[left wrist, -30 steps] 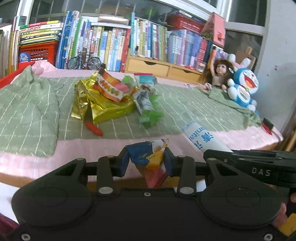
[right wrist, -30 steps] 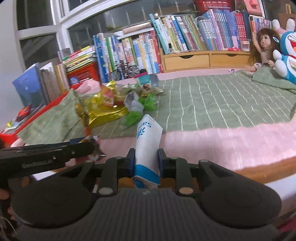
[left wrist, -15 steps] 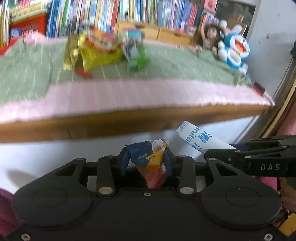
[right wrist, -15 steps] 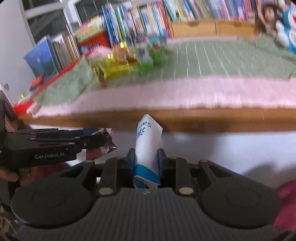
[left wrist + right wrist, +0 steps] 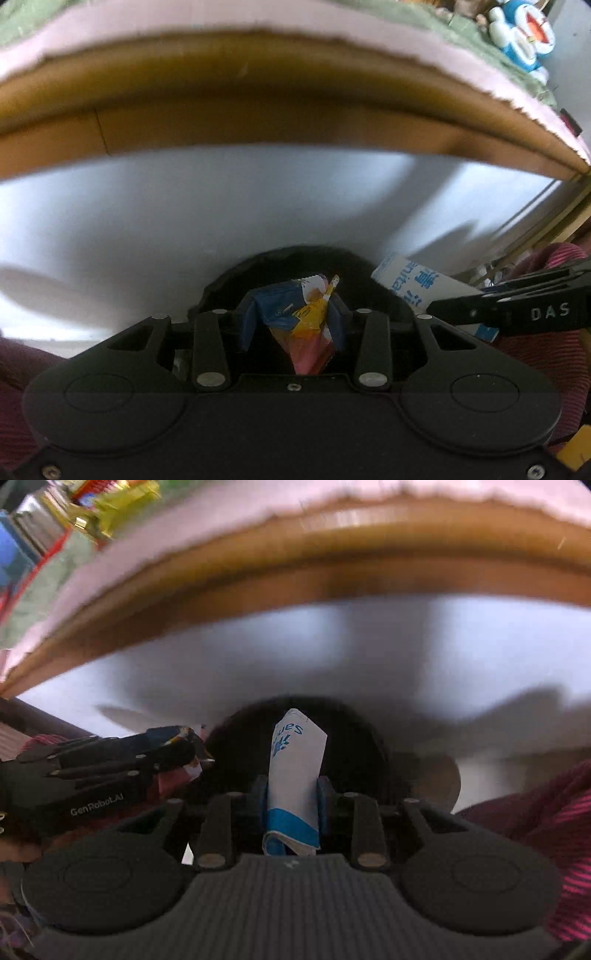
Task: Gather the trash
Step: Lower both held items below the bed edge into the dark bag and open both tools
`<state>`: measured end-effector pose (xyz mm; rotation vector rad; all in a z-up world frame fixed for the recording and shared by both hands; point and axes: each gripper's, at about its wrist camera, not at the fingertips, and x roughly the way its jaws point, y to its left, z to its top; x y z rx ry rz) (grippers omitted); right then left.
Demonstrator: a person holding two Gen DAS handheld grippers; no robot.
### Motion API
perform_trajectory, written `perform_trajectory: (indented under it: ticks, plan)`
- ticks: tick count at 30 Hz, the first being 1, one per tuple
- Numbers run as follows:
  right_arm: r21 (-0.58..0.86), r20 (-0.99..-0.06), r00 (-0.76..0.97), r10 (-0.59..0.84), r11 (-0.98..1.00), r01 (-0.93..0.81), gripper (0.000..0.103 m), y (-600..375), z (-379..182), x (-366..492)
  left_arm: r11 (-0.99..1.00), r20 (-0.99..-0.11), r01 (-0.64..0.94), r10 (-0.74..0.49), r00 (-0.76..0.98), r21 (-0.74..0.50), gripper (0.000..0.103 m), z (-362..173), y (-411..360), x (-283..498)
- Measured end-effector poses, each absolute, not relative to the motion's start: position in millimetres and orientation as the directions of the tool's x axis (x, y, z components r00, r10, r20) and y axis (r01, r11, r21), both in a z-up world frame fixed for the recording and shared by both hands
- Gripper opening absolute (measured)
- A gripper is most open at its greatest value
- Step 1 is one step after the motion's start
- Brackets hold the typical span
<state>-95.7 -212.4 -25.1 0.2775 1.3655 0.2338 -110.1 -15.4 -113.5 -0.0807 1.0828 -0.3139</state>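
**drop step, both grippers over bin**

left gripper [image 5: 293, 319] clamped on snack wrapper [image 5: 299, 317], above black bin [image 5: 295, 258]. right gripper [image 5: 291, 799] easing open, white-blue wipes packet [image 5: 295, 768] still between pads. best to centre over the opening, then release fully.

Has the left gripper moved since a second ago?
Yes. The left gripper, holding the snack wrapper, dropped below the table edge toward the black bin.

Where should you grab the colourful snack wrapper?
Pinch the snack wrapper across its bunched middle, on the two flat faces, coming from the pink tail end, as the left gripper does. It is thin and crumpled, so its flared top edge would likely just fold.
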Motion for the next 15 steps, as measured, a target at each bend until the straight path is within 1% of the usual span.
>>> perform_trajectory:
  ticks: [6, 11, 15]
  plan:
    - [0.335, -0.937, 0.120, 0.328, 0.942, 0.036, 0.033, -205, -57, -85, 0.959, -0.888, 0.182, -0.270, 0.374, -0.215, 0.038, -147, -21, -97]
    - [0.318, -0.946, 0.085, 0.311, 0.944, 0.085, 0.033, -207, -85, -76, 0.965, -0.907, 0.119, -0.260, 0.330, -0.233, 0.038, -179, -26, -83]
    - [0.326, -0.945, 0.056, 0.321, 0.936, 0.133, 0.035, -211, -104, -71, 0.968, -0.919, 0.099, -0.249, 0.304, -0.230, 0.040, -199, -26, -78]
